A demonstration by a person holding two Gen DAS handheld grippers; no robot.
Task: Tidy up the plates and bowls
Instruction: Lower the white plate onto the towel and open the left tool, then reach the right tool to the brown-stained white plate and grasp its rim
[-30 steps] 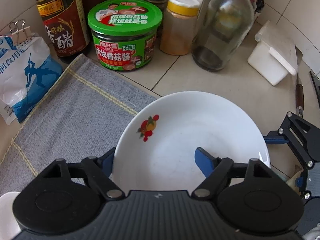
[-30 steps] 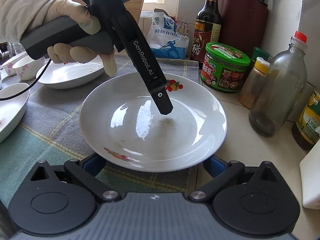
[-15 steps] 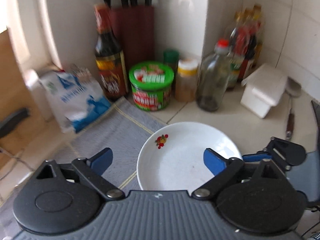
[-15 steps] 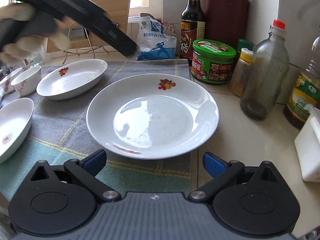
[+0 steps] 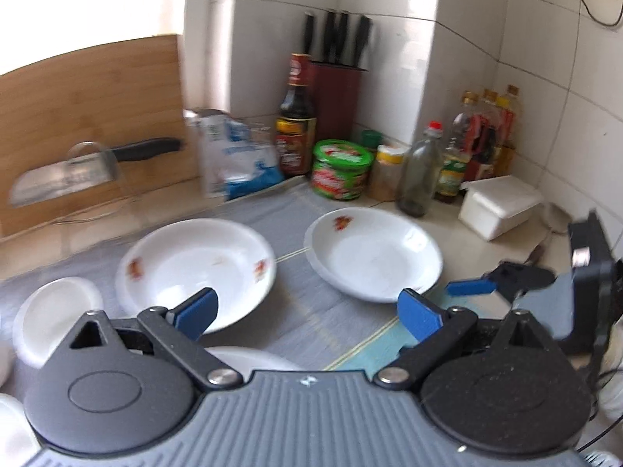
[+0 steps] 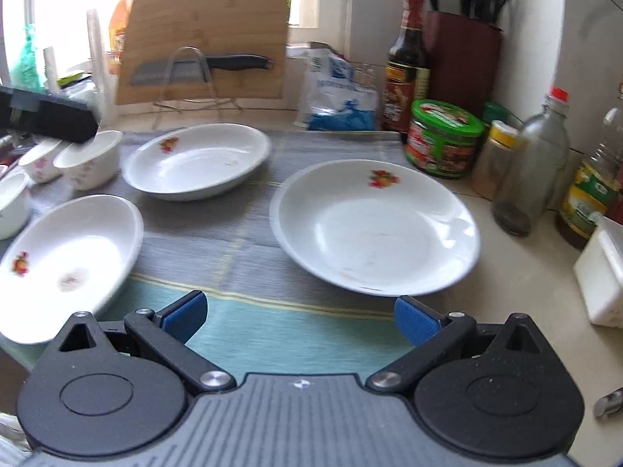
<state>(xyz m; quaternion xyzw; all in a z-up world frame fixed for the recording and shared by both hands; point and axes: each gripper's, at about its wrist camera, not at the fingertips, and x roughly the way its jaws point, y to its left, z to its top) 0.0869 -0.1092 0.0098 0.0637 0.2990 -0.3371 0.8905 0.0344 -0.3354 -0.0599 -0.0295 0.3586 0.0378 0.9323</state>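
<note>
Item: round plate [image 6: 373, 229], white with a fruit motif at its far rim, lying flat and straddling the right-hand edge of the striped cloth [image 6: 241, 241], part of it over the bare counter [image 6: 525, 272].

Right gripper [image 6: 300, 319]: jaws spread wide, holding nothing. The round plate lies directly ahead and slightly right, its near rim just beyond the right fingertip. Being round, it offers no long axis to align with.

Left gripper [image 5: 307, 313]: jaws likewise apart and empty. It faces the oval dish [image 5: 196, 268] ahead-left; the round plate sits ahead-right of it.

Other stock left of the round plate: a second oval dish [image 6: 66, 257] and small bowls [image 6: 87, 157].

Judgement: the right gripper is nearer the round plate and better placed for a rim pinch.
</note>
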